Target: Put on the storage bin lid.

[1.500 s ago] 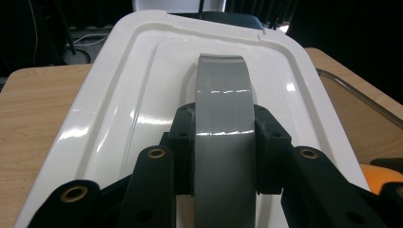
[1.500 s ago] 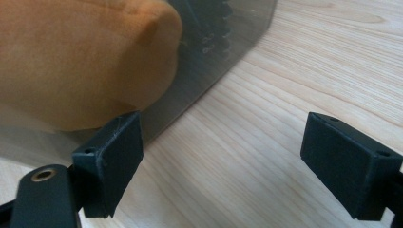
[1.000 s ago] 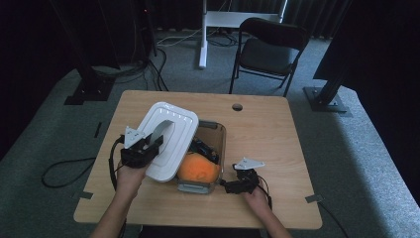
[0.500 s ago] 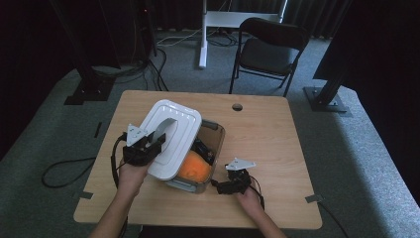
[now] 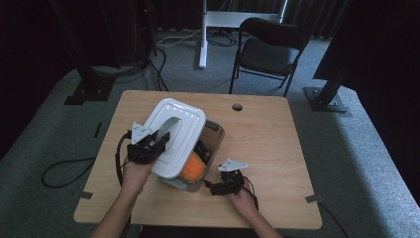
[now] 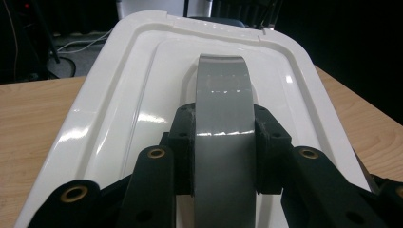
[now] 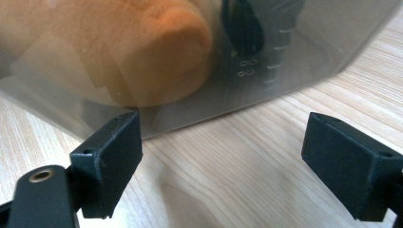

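Looks like a lab / recording studio setup, not a home. Dark curtains run along the back wall (image 5: pixel 317 20) at the top of the frame, grey carpet floor (image 5: pixel 366 163) all around, and black metal stands w/ heavy base plates at upper left (image 5: pixel 89 89) and far right (image 5: pixel 324 99). Cables (image 5: pixel 148 69) snake across the floor upper left. Single plain wooden table (image 5: pixel 267 144) in the middle, black folding chair (image 5: pixel 270 52) behind it, plus a white stand leg (image 5: pixel 205 34) top center. Basically a test rig room imo.
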Action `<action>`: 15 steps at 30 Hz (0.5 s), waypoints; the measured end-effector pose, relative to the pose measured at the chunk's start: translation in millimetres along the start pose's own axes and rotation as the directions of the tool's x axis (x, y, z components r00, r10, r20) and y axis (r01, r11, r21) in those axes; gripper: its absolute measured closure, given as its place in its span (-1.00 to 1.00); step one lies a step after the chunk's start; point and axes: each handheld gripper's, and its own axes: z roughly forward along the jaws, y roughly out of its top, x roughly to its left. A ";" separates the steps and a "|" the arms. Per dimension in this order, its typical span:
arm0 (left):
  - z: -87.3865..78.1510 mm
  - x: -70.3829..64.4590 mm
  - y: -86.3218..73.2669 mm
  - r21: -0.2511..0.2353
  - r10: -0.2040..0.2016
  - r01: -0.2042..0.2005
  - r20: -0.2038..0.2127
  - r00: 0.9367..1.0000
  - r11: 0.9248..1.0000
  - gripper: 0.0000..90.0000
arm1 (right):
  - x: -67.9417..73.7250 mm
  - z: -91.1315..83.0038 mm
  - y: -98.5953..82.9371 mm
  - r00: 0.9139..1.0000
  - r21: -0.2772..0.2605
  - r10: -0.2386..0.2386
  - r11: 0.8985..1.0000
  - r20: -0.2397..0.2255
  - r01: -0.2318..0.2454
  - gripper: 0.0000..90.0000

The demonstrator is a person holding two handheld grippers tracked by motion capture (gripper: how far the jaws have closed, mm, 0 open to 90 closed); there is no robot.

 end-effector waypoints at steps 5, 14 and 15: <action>2.7 -1.9 -0.2 0.004 0.001 -0.001 0.006 1.000 1.000 0.50 | 10.2 7.5 2.8 0.999 0.019 -0.035 0.999 0.000 0.035 -0.72; 5.5 -3.9 -0.8 0.012 0.004 -0.004 0.014 1.000 1.000 0.50 | 17.3 12.2 4.3 0.998 0.022 -0.055 0.998 -0.020 0.055 -0.72; 6.0 -4.4 -0.6 0.013 0.007 -0.007 0.013 1.000 1.000 0.50 | 17.1 11.4 4.1 0.998 0.018 -0.051 0.999 -0.026 0.052 -0.72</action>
